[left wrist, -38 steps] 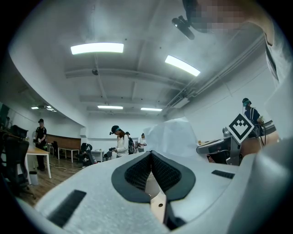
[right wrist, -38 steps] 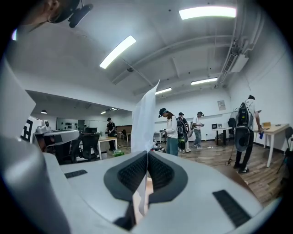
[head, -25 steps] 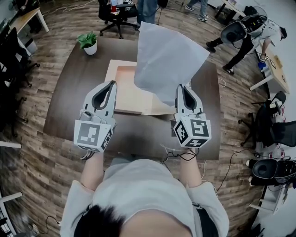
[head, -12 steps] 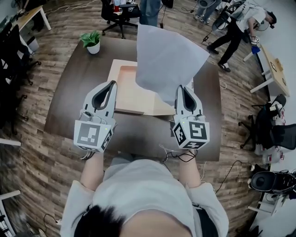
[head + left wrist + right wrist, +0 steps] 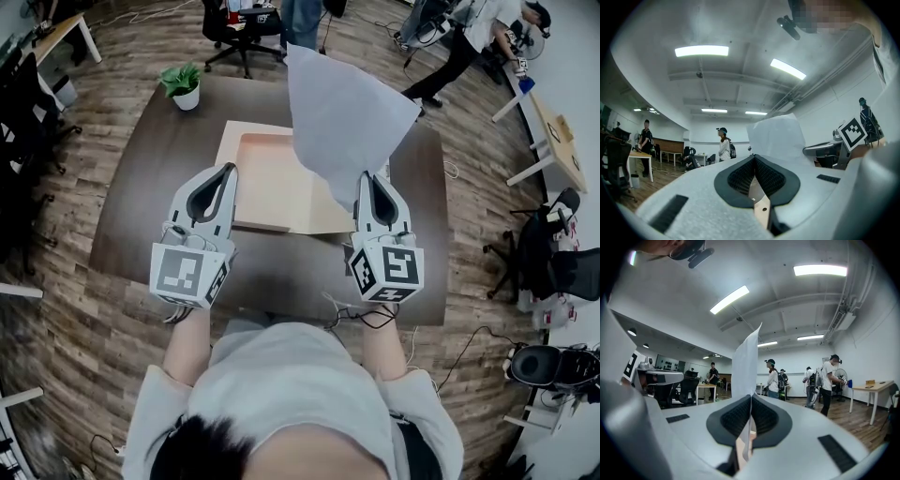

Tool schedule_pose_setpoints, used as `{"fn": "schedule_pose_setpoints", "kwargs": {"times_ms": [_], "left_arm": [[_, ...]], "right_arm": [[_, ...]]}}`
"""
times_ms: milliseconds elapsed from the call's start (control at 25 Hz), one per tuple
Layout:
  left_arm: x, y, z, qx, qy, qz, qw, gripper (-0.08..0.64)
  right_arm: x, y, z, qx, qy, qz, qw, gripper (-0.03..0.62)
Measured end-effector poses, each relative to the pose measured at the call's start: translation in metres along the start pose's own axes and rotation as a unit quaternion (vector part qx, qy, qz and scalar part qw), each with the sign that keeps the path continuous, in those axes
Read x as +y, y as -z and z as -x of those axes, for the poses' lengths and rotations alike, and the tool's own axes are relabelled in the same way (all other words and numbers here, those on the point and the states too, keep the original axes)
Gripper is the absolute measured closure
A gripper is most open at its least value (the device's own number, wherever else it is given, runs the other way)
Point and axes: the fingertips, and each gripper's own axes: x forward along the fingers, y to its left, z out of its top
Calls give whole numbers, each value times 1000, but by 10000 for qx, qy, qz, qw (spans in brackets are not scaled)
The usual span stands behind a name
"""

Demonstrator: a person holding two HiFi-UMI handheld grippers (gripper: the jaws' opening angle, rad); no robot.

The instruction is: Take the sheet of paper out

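The right gripper (image 5: pixel 372 178) pinches the lower corner of the sheet of paper (image 5: pixel 345 108), which stands up from its tips, clear above the shallow wooden tray (image 5: pixel 251 187) just ahead and to its left. The left gripper (image 5: pixel 228 171), level alongside, has its jaws pressed together on nothing, over the tray's near edge on the brown table (image 5: pixel 159 169).

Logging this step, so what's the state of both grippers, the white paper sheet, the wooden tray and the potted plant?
shallow wooden tray: flat on the dark table, visible part bare.
white paper sheet: held upright in the air, out of the tray.
right gripper: shut on the sheet's lower corner.
left gripper: shut, empty.
green potted plant: upright on the table.
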Motion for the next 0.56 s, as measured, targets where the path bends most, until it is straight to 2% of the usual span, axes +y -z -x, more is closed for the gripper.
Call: {"fn": "schedule_pose_setpoints", "kwargs": {"times_ms": [560], "left_arm": [[-2,4,-11,60,-6,-22,10000,563]], "right_arm": [[-10,2,-4,-32,40,16,10000,578]]}}
